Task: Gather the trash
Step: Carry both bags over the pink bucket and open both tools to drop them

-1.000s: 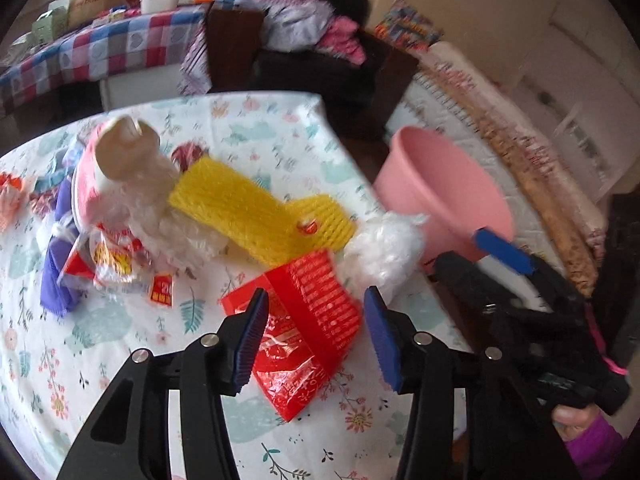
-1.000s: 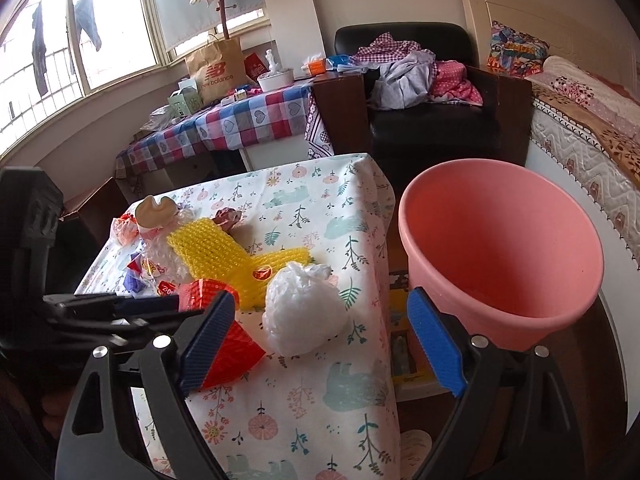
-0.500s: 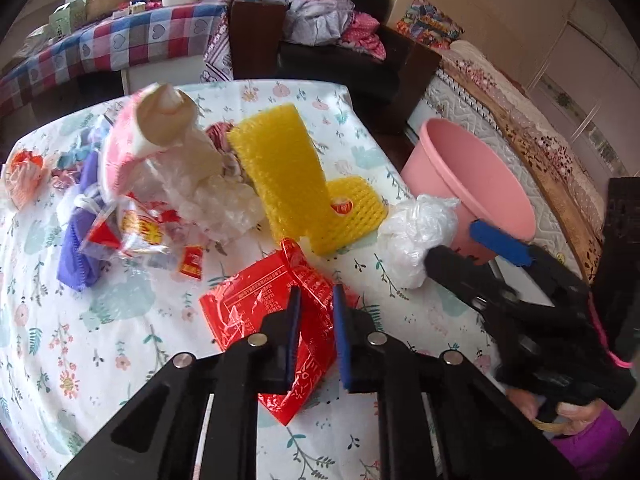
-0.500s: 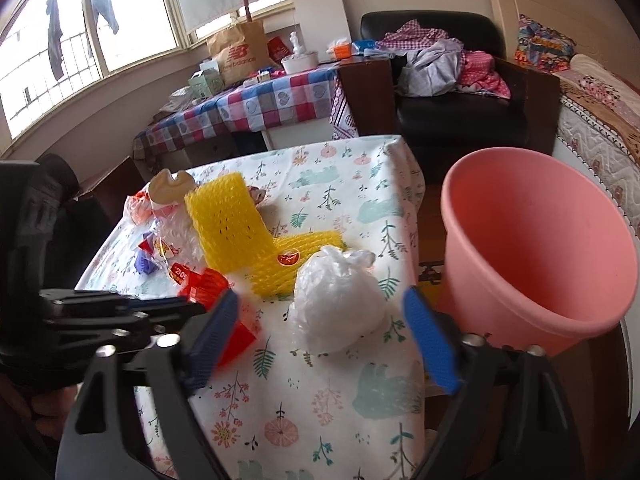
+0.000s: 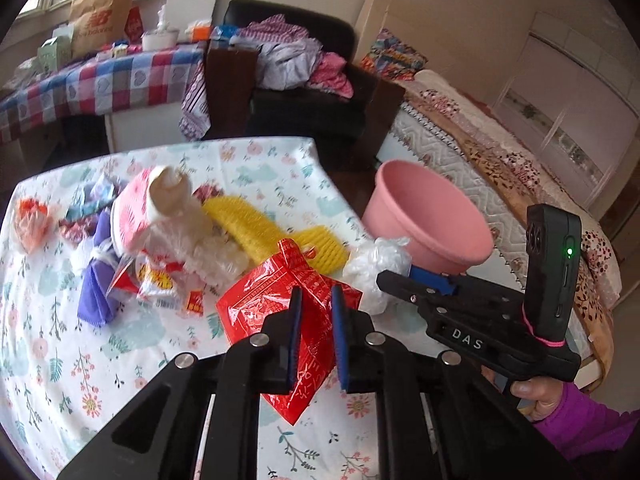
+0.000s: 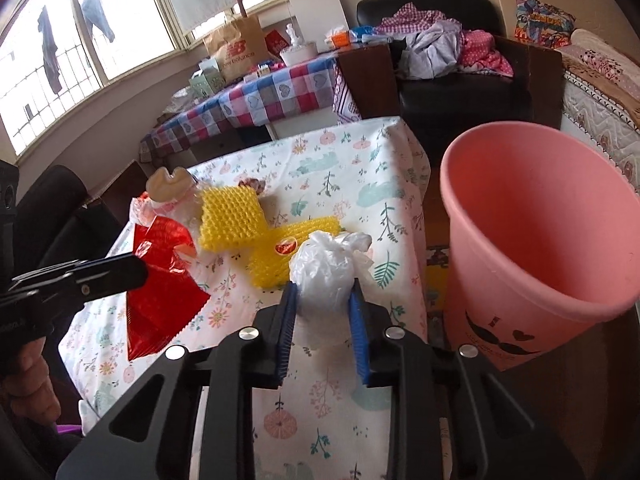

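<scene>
the left gripper (image 5: 314, 306) has its fingers clenched on the red wrapper (image 5: 288, 300), which hangs between them, lifted off the worktop (image 5: 248, 168). the right gripper's (image 6: 322, 304) fingers are closing on the white plastic bag ball (image 6: 326, 270), their pads pressing its sides; whether it has left the worktop cannot be told. what the coming move turns on is the pink bin (image 6: 532, 216): it stands off the worktop edge, ahead and to the right of both pairs of fingers. the right fingers are just beside its rim, so the bag has the short path. the left fingers are farther, with the right gripper lying between them and the bin, so the wrapper must cross over it.
</scene>
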`<state>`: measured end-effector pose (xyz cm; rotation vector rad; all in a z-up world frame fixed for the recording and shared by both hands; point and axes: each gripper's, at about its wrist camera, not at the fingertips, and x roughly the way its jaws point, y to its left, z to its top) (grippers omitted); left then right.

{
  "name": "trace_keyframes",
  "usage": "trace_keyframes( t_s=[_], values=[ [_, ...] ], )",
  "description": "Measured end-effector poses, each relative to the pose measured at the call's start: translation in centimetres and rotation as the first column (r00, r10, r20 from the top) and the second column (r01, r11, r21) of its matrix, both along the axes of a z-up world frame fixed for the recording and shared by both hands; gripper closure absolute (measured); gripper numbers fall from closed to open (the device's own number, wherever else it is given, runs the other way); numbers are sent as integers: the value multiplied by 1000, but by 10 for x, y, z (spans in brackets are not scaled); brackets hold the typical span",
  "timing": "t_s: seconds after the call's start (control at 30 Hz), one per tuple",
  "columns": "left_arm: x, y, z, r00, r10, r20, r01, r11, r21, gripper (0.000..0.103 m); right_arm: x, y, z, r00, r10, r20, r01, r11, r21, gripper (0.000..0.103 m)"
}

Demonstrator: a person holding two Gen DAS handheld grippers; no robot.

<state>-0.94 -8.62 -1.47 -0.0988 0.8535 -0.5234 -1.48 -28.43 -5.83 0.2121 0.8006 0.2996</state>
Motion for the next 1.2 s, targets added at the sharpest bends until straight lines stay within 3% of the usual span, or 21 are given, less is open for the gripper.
trace_keyframes(
  t_s=[0.37,0.73,1.0,1.2],
  values=[
    [14,-49,38,985,-109,132,116,992,-48,90,-19,-58,38,976,-179,126,182,983,-9,77],
    [43,-138,47,956,-221,192,239,968,-76,90,-12,-114,36,919,-363,153,373,927,-41,77],
    [78,-195,20,960,-245,138,257,963,-80,90,3,-131,19,905,-409,120,418,907,-57,77],
    [99,-209,-7,971,-234,52,237,968,-85,86,10,-131,8,903,-419,96,427,900,-89,76]
  ],
)
